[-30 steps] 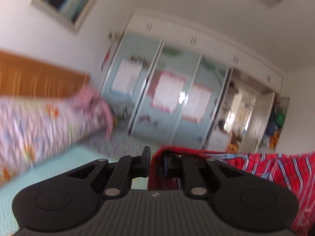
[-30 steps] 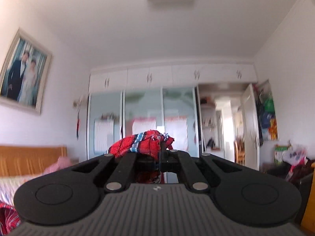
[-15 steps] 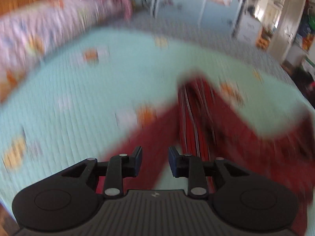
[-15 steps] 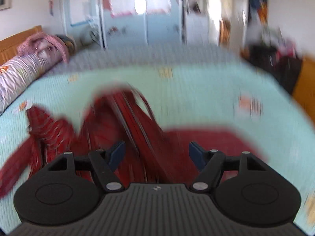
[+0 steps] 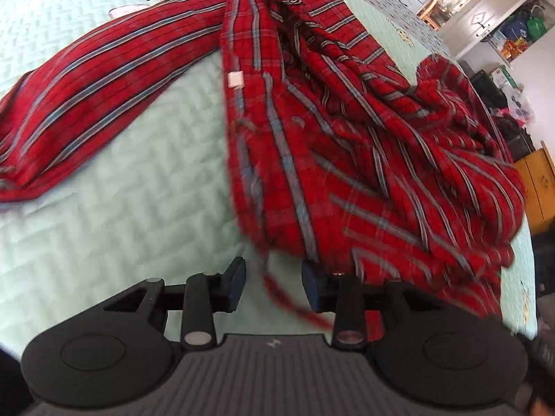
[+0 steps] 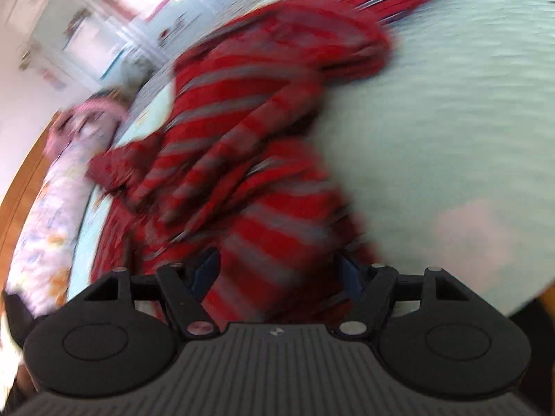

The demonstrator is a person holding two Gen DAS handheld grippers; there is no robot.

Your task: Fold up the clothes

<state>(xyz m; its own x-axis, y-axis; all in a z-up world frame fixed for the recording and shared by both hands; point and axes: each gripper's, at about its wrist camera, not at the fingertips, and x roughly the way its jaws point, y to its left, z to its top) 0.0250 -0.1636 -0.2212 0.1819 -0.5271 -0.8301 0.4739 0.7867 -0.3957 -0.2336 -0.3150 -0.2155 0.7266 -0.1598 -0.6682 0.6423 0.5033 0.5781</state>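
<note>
A red plaid shirt (image 5: 312, 111) lies crumpled on the pale green quilted bed (image 5: 114, 201), one sleeve (image 5: 97, 79) stretched out to the left. My left gripper (image 5: 273, 286) is open just above the shirt's near hem, with a loose red strip of cloth between its fingers. In the right wrist view the shirt (image 6: 242, 159) is blurred by motion. My right gripper (image 6: 277, 270) is wide open over the shirt's near part, holding nothing.
A floral bolster pillow (image 6: 52, 208) and a wooden headboard (image 6: 17, 180) lie at the left in the right wrist view. White cupboards (image 5: 485, 10) and an orange cabinet (image 5: 537, 187) stand beyond the bed's far right edge.
Both grippers held the shirt up shut a second ago, then opened and dropped it on the bed. They have since tilted down and moved close over the shirt.
</note>
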